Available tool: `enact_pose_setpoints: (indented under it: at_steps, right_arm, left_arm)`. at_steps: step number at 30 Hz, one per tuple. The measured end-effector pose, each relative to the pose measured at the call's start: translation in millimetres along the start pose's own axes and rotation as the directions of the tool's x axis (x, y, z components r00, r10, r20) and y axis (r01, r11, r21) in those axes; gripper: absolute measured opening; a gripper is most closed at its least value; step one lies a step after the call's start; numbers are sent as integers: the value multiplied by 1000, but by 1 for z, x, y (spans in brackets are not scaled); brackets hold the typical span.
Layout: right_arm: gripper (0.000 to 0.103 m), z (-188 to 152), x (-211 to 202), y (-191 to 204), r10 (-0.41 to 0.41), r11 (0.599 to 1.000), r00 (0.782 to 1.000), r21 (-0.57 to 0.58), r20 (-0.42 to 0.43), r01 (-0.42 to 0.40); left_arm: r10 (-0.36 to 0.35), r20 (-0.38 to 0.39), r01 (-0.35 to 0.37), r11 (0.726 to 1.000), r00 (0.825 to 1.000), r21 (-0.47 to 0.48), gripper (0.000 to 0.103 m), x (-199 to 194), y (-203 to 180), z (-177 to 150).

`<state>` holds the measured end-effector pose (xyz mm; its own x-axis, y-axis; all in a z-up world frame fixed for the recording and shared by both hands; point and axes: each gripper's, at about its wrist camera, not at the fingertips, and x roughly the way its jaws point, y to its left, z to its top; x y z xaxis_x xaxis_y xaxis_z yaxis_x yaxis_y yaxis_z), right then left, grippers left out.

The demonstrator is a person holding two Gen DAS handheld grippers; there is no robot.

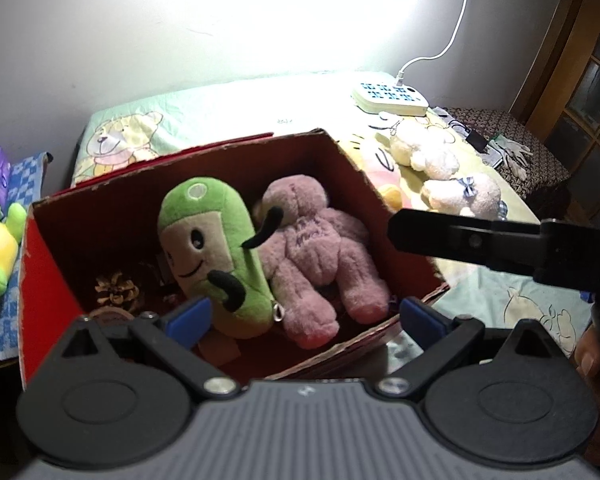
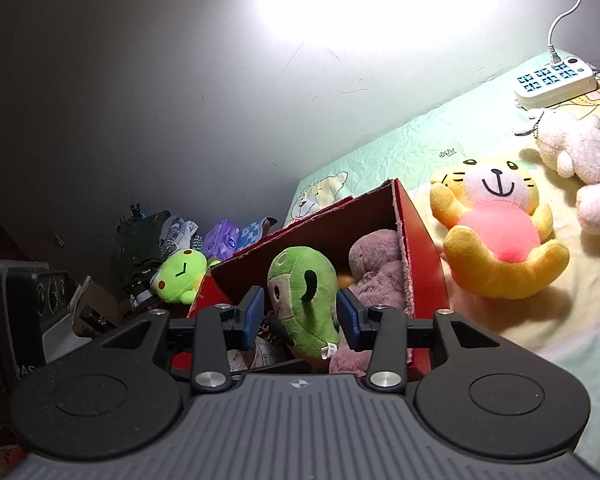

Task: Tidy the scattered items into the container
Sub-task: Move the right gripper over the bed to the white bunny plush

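A red box (image 1: 52, 264) sits on a bed (image 1: 228, 108) with a bear sheet. Inside it stands a green toy (image 1: 216, 252) with a smiling face. A pink bear (image 1: 320, 256) lies right beside it, touching it. A pine cone (image 1: 116, 292) lies in the box's left corner.

The left gripper (image 1: 304, 316) hangs over the near edge of the box. Its jaws are wide apart and hold nothing. The green toy and the pink bear show between its blue pads (image 1: 190, 316).

The right gripper (image 2: 300, 316) is over the box too. Its jaws are spread on each side of the green toy (image 2: 304, 300), and whether they touch it cannot be told.

Outside the box, a yellow tiger (image 2: 496, 224) lies on its back just beside the box wall. Two white bears (image 2: 580, 148) lie near it, close to a power strip (image 2: 556, 84). A green frog (image 2: 180, 276) rests off the bed, on the far side of the box.
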<state>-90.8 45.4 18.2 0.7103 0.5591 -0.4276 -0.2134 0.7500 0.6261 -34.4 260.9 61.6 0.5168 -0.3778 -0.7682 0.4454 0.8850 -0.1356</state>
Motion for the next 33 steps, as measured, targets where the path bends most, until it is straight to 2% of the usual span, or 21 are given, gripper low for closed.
enact_pose_setpoints:
  at_steps: [5,10,14,19,22,25,29,33]
  right_arm:
    - [46,17,-30,-36,28,996,998,88,53,-32]
    - [48,34,-55,-74,-10,992,998,129,69,1]
    - [48,44,-72,-113,-46,978,996,206,72,30]
    - [49,49,-80,-166,-134,940,991,320,20,121]
    - [48,47,-80,-200,-174,901,984,398,-36,174]
    - [49,46,-77,-225,-184,874,980,443,-80,200]
    - [53,50,-71,-246,-165,858,980,475,-108,196]
    - [57,56,-64,-265,-180,843,976,491,-123,217]
  left_arm:
    - [-27,30,26,998,999,52,100,0,-38,13]
    - [-76,31,73,994,997,84,100,16,-81,26]
    - [-95,17,92,988,995,125,100,34,-116,33]
    - [-159,-15,159,980,987,120,101,65,-149,43]
    - [-168,-25,170,979,985,109,101,89,-164,47]
    - [-147,-28,149,985,989,82,101,116,-174,51]
    - [-155,-19,156,986,988,62,101,144,-183,61]
    - [-173,-16,174,983,985,59,101,167,-191,74]
